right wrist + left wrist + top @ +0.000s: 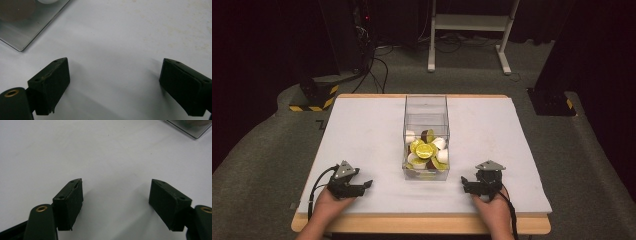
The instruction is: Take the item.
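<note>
Both grippers sit low on the white counter (362,130) near its front edge, one either side of the clear box (426,125): left gripper (368,184) with jaws spread apart and nothing between them, right gripper (464,183) likewise wide open and empty, each pointing inward toward the box. The box stands mid-counter, between the two and just beyond them, holding a pile of small capsules (426,150), yellow-green, white and brown. A corner of the box shows at the top edge of each gripper view, apart from the jaws.
</note>
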Demonstrator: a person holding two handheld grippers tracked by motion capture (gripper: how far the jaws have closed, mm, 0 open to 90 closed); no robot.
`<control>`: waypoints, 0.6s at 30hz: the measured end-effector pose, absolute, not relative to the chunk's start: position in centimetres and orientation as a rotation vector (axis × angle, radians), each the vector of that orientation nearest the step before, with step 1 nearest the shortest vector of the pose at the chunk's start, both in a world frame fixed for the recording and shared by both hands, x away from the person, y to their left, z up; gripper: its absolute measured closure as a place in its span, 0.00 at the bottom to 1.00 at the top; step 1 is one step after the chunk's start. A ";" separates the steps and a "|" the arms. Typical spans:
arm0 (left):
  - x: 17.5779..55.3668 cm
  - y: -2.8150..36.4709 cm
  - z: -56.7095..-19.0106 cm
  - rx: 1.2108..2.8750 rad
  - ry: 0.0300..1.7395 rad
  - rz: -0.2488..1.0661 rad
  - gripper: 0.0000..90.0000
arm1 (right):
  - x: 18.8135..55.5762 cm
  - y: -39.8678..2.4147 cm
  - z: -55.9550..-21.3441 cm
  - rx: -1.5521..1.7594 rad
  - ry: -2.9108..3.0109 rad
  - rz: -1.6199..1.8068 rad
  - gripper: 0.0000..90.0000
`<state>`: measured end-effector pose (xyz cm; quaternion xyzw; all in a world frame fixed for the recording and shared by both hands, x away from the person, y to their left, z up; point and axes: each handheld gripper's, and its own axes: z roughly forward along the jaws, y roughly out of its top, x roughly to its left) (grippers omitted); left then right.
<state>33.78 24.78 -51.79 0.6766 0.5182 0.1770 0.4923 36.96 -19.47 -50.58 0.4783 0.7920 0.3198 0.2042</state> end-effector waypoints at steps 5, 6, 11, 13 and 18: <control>33.8 24.8 -51.8 1.643 1.257 0.430 0.31 | 37.0 -19.5 -50.6 1.335 2.209 0.892 0.10; 33.8 24.8 -51.8 1.643 1.257 0.430 0.30 | 37.0 -19.5 -50.6 1.335 2.209 0.892 0.10; 33.8 24.7 -51.8 1.637 1.259 0.429 0.31 | 37.0 -19.5 -50.6 1.334 2.209 0.890 0.10; 33.8 24.8 -51.8 1.643 1.257 0.432 0.31 | 37.0 -19.4 -50.5 1.334 2.208 0.887 0.11; 33.8 24.7 -51.8 1.641 1.264 0.436 0.31 | 36.9 -19.4 -50.5 1.341 2.202 0.884 0.11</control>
